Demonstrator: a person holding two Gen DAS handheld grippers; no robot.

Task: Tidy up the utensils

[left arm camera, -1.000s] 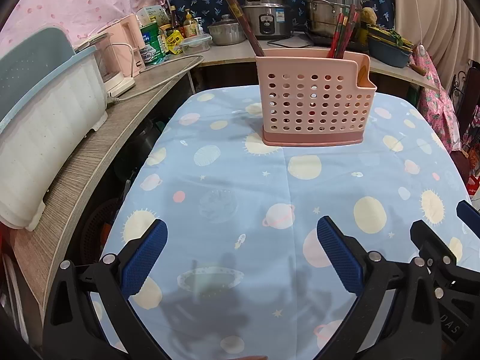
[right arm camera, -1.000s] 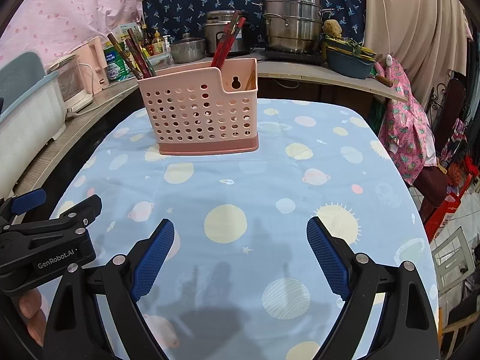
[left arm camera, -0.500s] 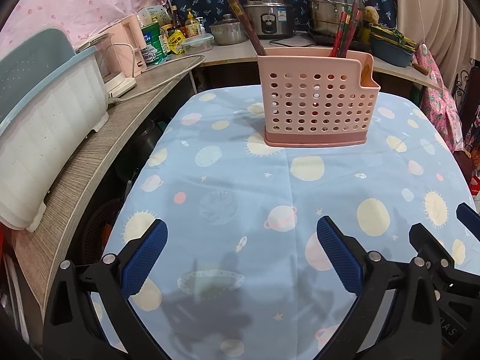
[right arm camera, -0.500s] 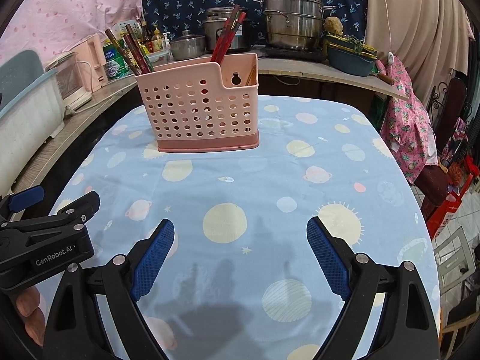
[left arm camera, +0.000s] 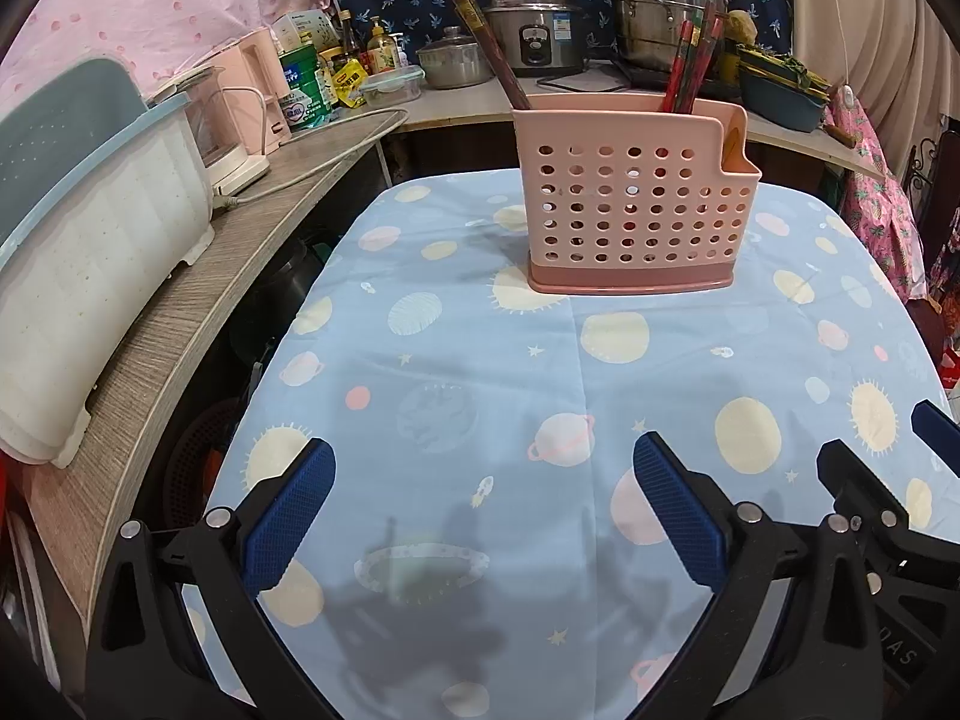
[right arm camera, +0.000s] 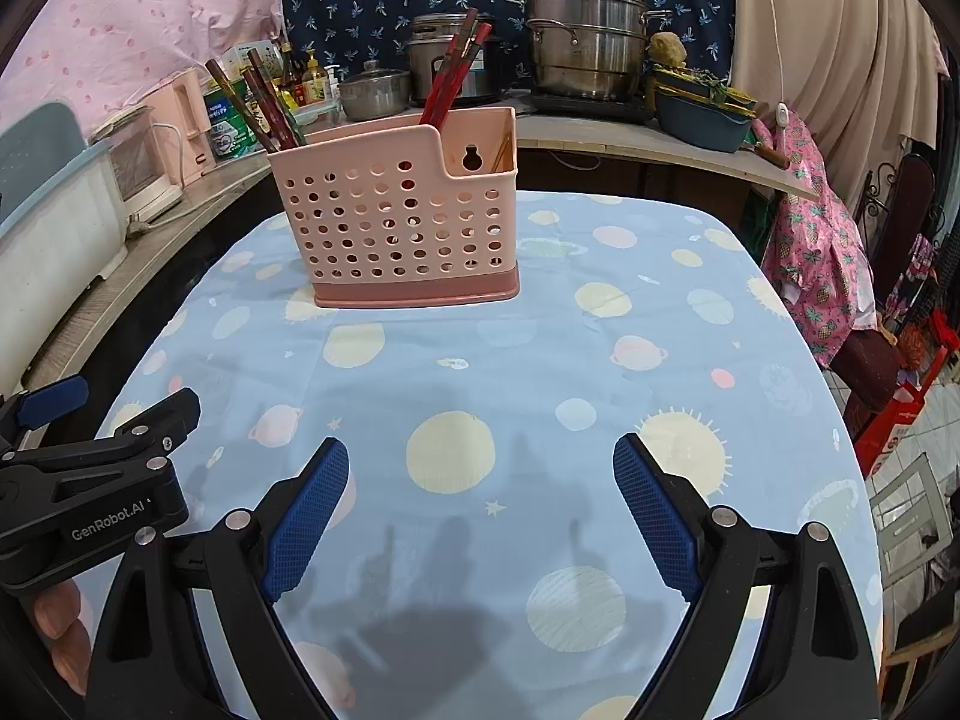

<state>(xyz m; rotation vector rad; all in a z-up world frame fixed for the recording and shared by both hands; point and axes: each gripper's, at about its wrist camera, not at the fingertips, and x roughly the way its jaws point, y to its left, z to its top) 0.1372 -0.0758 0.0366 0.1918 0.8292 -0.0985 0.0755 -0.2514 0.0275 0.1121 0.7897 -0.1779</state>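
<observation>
On one tablecloth (right arm camera: 480, 372): one basket (right arm camera: 396, 222), two chopstick bundles (right arm camera: 453, 75).

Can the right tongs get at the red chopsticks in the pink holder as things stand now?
Probably yes. The right tongs are open and empty, and only bare tablecloth lies between them and the pink holder. The red chopsticks stick up well above its rim, free to grasp.

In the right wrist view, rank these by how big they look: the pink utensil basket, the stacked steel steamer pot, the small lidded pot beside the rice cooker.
1. pink utensil basket, clearly largest, though it stands nearest the camera.
2. stacked steel steamer pot, farther back on the counter.
3. small lidded pot, smallest.
</observation>
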